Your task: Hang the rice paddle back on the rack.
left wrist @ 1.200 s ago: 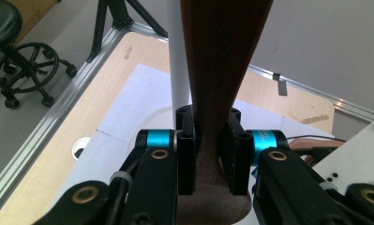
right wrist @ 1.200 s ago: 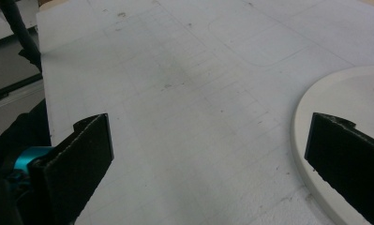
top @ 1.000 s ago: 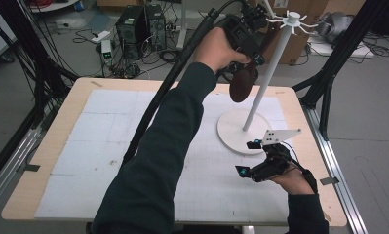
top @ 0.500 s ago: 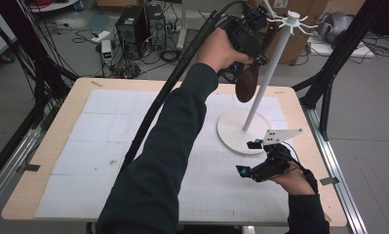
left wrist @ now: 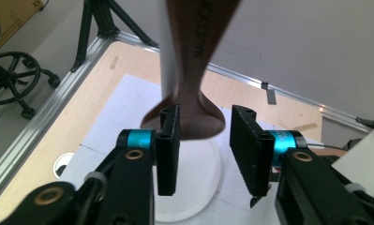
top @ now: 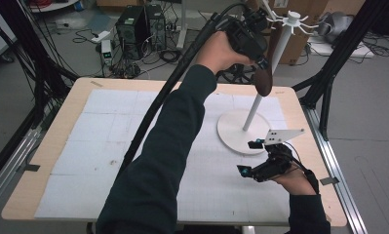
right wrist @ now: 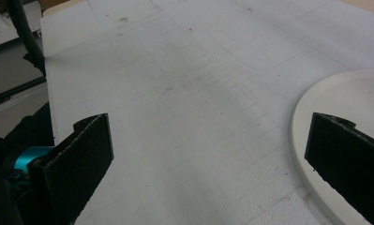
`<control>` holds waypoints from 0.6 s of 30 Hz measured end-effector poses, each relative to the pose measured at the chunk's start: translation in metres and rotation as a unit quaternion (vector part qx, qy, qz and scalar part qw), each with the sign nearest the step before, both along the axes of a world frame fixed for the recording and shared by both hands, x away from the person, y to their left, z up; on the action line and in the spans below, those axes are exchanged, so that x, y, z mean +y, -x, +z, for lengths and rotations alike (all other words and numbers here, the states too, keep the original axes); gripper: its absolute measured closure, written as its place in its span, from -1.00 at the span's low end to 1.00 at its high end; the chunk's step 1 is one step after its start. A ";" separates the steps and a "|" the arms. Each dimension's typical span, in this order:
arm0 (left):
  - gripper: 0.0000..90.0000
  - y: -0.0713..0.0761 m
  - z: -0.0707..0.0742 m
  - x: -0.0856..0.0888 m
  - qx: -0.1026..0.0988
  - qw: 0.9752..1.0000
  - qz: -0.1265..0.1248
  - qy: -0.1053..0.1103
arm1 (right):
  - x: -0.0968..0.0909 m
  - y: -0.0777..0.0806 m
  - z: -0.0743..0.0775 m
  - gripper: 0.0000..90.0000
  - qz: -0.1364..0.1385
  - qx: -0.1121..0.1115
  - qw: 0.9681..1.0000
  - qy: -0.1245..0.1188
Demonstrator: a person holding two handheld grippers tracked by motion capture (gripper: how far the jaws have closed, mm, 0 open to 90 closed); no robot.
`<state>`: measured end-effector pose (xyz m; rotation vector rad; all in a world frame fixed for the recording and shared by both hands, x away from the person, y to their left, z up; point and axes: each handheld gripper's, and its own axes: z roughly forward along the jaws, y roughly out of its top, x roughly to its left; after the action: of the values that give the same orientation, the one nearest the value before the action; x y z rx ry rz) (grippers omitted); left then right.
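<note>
I am holding my left tongs (top: 260, 61) high over the far side of the surface (top: 75, 131), close to the pole of the white stand (top: 243, 131). A dark brown wooden utensil (top: 263, 82) is hanging there beside the pole, its broad end pointing down above the stand's round base. In the left gripper view that broad end (left wrist: 194, 123) is sitting just beyond my two black pads (left wrist: 168, 150), which have just been opening: they are spread apart now, with a gap between them and nothing pinched. I am resting my right tongs (top: 253, 158) low over the white mat, just beside the near edge of the stand's base (right wrist: 344, 140). Its pads (right wrist: 77, 164) are spread wide and holding nothing.
</note>
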<state>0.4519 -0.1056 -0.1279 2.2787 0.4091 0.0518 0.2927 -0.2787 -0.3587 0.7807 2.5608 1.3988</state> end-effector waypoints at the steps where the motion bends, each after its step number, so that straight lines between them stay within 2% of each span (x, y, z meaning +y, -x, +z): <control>1: 0.32 0.003 0.001 0.001 -0.003 1.000 -0.003 0.000 | 0.000 0.000 0.000 -0.99 0.000 0.002 1.000 0.001; 5: 0.19 0.012 0.003 0.004 0.002 1.000 -0.014 -0.003 | -0.001 0.001 0.002 -0.99 -0.002 0.000 1.000 -0.005; 7: 0.13 0.019 0.003 0.008 0.004 1.000 -0.013 0.004 | -0.002 0.002 0.002 -0.99 -0.003 -0.002 1.000 -0.006; 11: -0.02 0.028 0.002 0.018 0.010 1.000 0.007 0.008 | 0.000 0.003 0.004 -0.99 -0.001 -0.001 1.000 -0.007; 13: -0.09 0.034 0.002 0.025 0.003 1.000 0.016 0.005 | 0.001 0.003 0.004 -0.99 0.001 -0.008 1.000 -0.005; 15: -0.16 0.040 0.002 0.033 -0.001 1.000 0.020 0.011 | 0.003 0.004 0.006 -0.99 0.002 -0.004 1.000 -0.005; 18: -0.31 0.047 -0.001 0.046 -0.008 1.000 0.029 0.009 | 0.004 0.005 0.007 -0.99 0.007 -0.007 1.000 -0.007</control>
<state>0.4046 -0.0593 -0.1290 2.2477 0.4650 0.0954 0.2880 -0.2746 -0.3517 0.7534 2.5530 1.4240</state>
